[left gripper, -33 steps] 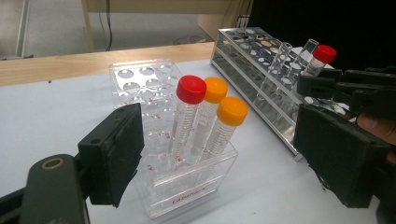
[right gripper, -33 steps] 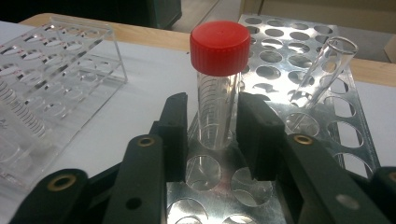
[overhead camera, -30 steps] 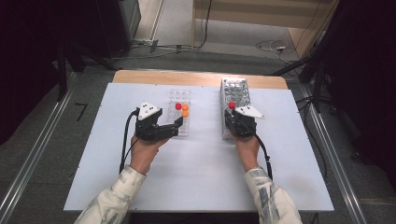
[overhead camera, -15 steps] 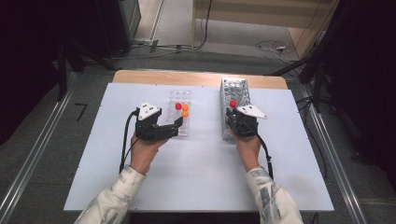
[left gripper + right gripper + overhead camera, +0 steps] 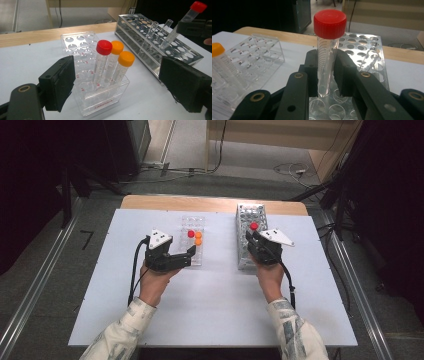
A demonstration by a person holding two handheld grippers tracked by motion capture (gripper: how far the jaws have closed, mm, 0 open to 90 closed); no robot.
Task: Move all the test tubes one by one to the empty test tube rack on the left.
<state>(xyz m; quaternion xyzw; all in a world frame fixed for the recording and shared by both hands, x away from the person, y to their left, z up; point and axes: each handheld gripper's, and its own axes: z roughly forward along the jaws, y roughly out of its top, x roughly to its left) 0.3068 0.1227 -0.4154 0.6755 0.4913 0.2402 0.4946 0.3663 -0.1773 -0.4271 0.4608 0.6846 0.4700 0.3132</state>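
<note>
My right gripper [image 5: 327, 75] is shut on a clear tube with a red cap [image 5: 325, 57] and holds it upright. The tube's tip hangs just above the holes of the metal rack [image 5: 362, 47]. From above, this gripper [image 5: 253, 239] sits over the near half of the metal rack [image 5: 250, 212]. My left gripper [image 5: 123, 83] is open, its pads on either side of the near end of a clear plastic rack [image 5: 75, 43]. That rack holds one red-capped tube [image 5: 104, 47] and two orange-capped tubes [image 5: 126, 58]. In the high view the left gripper [image 5: 190, 257] lies at the clear rack [image 5: 194, 222].
Two bare glass tubes [image 5: 151, 32] lean in the metal rack. The racks stand on a white table [image 5: 215, 305] with a wooden strip [image 5: 210, 204] along its far edge. Cables trail from both grippers toward the person's forearms.
The right gripper has risen a little with the red-capped tube, lifting it out of the metal rack. The left gripper has stayed where it was.
</note>
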